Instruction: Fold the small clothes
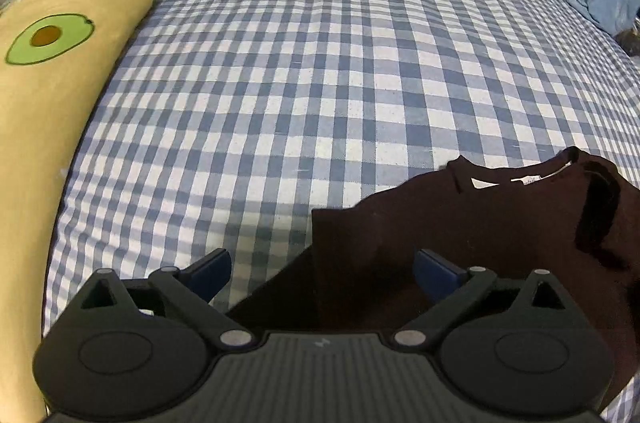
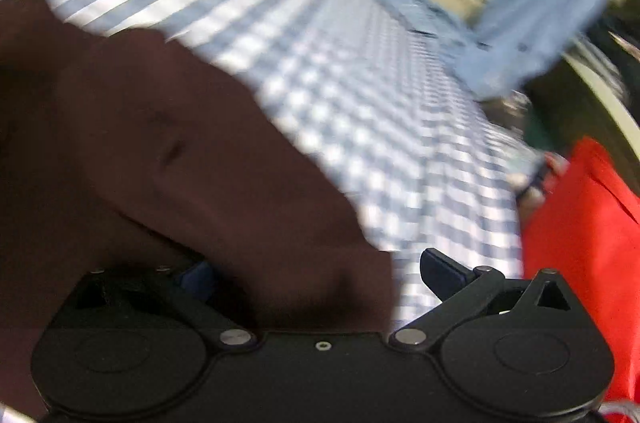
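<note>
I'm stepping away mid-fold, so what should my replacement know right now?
Left gripper: open, over the sleeve edge of the dark maroon knit top, holding nothing.
Right gripper: open, maroon cloth bunched between its fingers; view blurred.
The top lies on the blue-and-white checked bedsheet, partly folded, collar visible.
A bright red garment waits at the bed's right edge.
Left: finish the maroon top, then the red one.

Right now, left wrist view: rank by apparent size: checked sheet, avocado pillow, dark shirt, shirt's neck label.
1. checked sheet, fills most of the frame.
2-3. avocado pillow and dark shirt: similar apparent area, both cut off by frame edges, and the shirt is nearer, so unranked.
4. neck label, tiny.
</note>
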{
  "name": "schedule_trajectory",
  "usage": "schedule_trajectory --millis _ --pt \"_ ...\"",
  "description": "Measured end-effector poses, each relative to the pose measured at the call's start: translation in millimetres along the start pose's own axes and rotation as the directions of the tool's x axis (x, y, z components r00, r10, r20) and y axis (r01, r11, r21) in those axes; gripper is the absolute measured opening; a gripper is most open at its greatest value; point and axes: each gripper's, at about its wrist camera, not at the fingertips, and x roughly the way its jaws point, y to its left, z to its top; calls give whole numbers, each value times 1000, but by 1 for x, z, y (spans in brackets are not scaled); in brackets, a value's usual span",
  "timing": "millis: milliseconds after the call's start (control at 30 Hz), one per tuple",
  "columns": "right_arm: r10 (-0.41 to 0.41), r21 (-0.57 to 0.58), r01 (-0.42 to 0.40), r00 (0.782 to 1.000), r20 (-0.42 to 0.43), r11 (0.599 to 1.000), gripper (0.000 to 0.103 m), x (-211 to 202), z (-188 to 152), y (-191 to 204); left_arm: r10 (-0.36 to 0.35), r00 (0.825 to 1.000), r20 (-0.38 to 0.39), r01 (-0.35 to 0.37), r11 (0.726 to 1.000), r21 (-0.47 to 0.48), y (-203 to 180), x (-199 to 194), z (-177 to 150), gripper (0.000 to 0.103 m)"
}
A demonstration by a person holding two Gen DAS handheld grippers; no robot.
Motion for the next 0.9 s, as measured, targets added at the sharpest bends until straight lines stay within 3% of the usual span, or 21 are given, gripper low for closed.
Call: schedule_trajectory --millis 100,267,400,533,633,733,900 --pt "25 84 -24 1000 -14 996 102 5 2 -27 12 1000 9 -12 1000 -5 -8 -3 -9 101" --pt "38 63 -38 999 -9 997 102 4 11 -30 52 998 23 -51 999 -18 -25 -11 -27 102" --pt "75 230 -60 995 -60 971 102 5 18 -51 61 997 42 -58 996 -66 -37 -18 -41 102" --pt "36 174 -27 998 -48 984 102 -6 13 -43 31 998 56 -22 987 -158 -46 -23 -58 102" --pt "41 199 -35 999 -28 979 102 -15 6 -49 14 998 55 -3 982 -189 -48 -27 -65 102" --pt "44 232 -36 999 -28 972 102 -18 0 -59 15 998 61 -4 984 -181 -53 -33 -70 102" --pt "80 193 -80 997 7 978 102 -29 -11 -62 42 997 64 -31 986 -166 -60 -43 -79 102"
